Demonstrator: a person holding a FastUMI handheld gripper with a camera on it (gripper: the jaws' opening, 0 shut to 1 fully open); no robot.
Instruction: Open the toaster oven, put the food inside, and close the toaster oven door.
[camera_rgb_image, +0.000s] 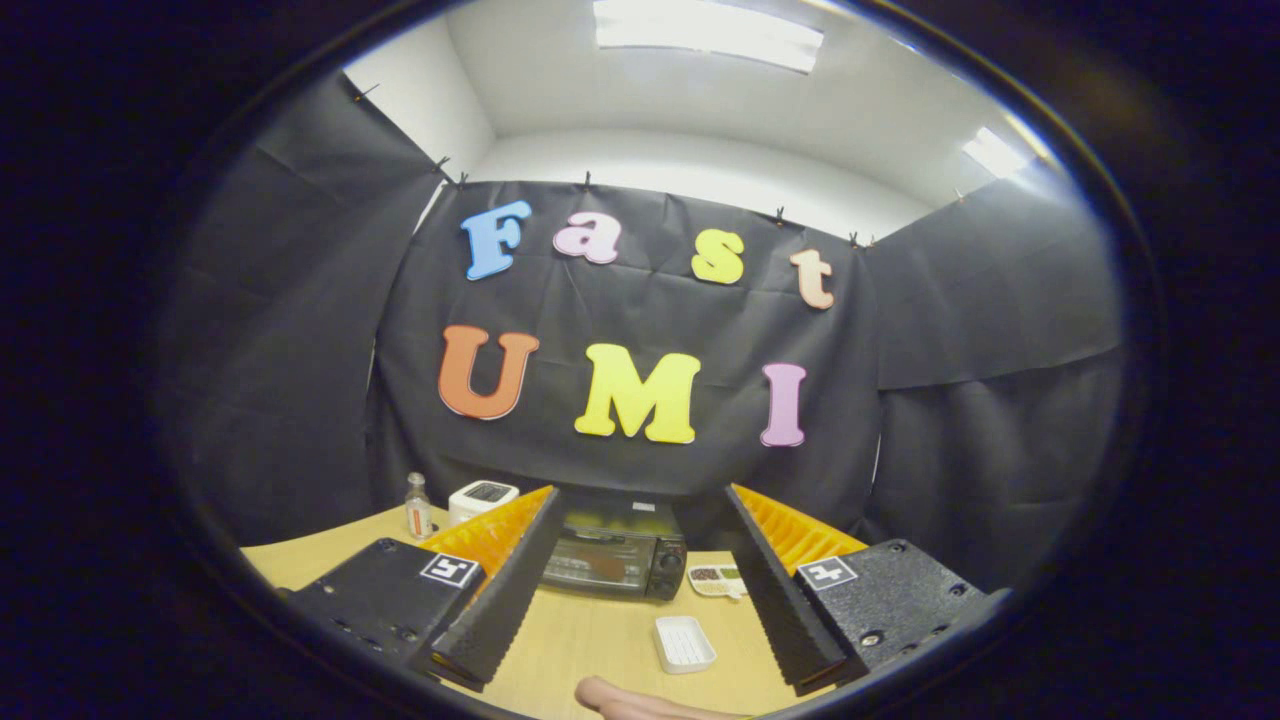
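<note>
The pale wooden table (600, 640) with a smooth, light grain is carrying everything and is lying under the fingers. The black box-shaped toaster oven (612, 555) with a glass door is standing at the far side of the table, at 12 o'clock from the gripper (635, 655), beyond the fingertips and well apart from them. Its door is closed and its round knobs are sitting at its right side. Nothing is standing between the fingers and the oven door.

The gripper is released: its two ridged fingers are standing wide apart and are holding nothing, with only bare table between them.

The white boxy plastic device (482, 498) is standing at 10 o'clock, just left of the oven. The white rectangular ribbed dish (684, 643) is lying on the table between the fingers, at 1 o'clock from their middle and nearer to the right finger. The small flat white plate with dark and green food (718, 579) is lying just right of the oven, at 1 o'clock, partly hidden behind the right finger. The small clear bottle with an orange label (417, 508) is standing upright at 10 o'clock, left of the white device.

A smooth, rounded pinkish thing (640, 700) is lying closest to the camera, at 6 o'clock; I cannot tell what it is.
</note>
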